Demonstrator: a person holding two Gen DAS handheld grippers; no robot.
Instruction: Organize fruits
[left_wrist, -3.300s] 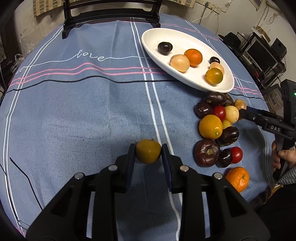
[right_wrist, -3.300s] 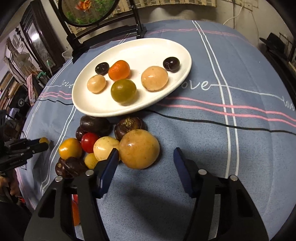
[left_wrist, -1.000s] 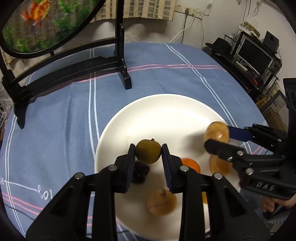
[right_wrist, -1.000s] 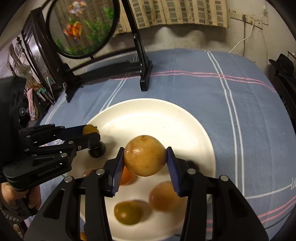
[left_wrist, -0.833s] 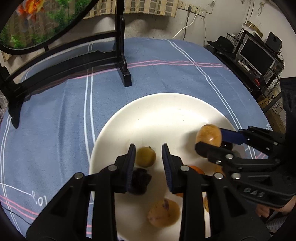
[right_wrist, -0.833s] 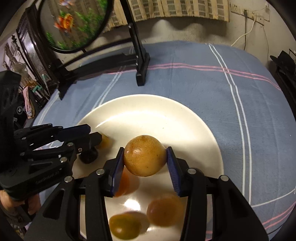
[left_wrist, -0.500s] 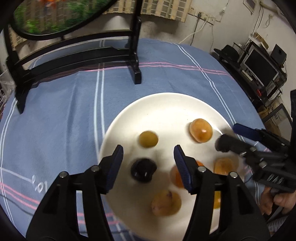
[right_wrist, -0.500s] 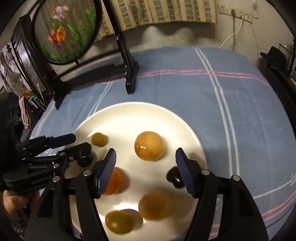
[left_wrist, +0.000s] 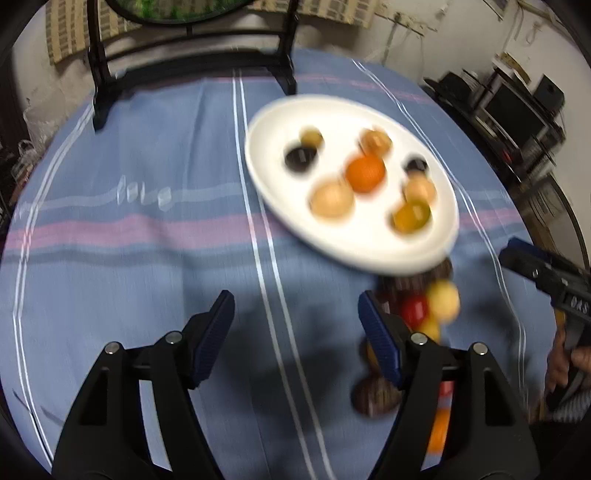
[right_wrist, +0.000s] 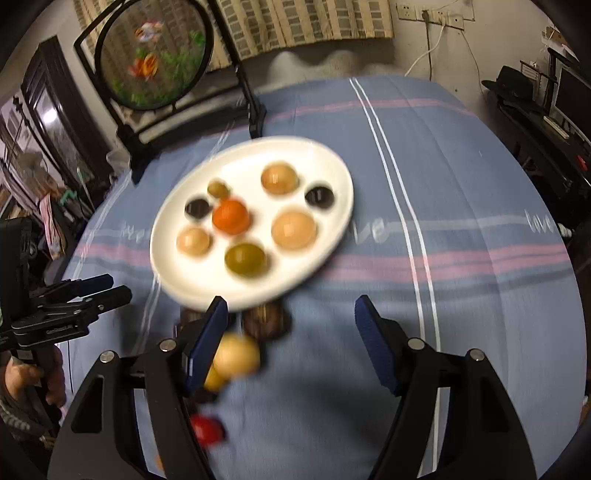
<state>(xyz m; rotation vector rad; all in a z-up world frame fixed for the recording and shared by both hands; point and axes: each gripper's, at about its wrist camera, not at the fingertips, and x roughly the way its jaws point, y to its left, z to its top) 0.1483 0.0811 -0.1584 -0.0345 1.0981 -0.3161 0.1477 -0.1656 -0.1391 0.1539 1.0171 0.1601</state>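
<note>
**Both grippers empty, heading for the loose fruit**

A round table under a blue striped cloth (right_wrist: 461, 314) is carrying a white oval ceramic plate (right_wrist: 325, 162), which is holding eight fruits, among them a bright orange citrus (right_wrist: 231, 216) and an olive-green round fruit (right_wrist: 245, 259). A loose cluster of unsorted fruit is lying on the cloth just beside the plate's near rim, including a pale yellow round fruit (right_wrist: 236, 355) and a small red fruit (left_wrist: 414, 309). The left gripper (left_wrist: 295, 334) and the right gripper (right_wrist: 288, 339) are both opening, with nothing between their jaws. The step in hand looks like the reach for another piece; next, each needs to centre over one fruit and close gently.
</note>
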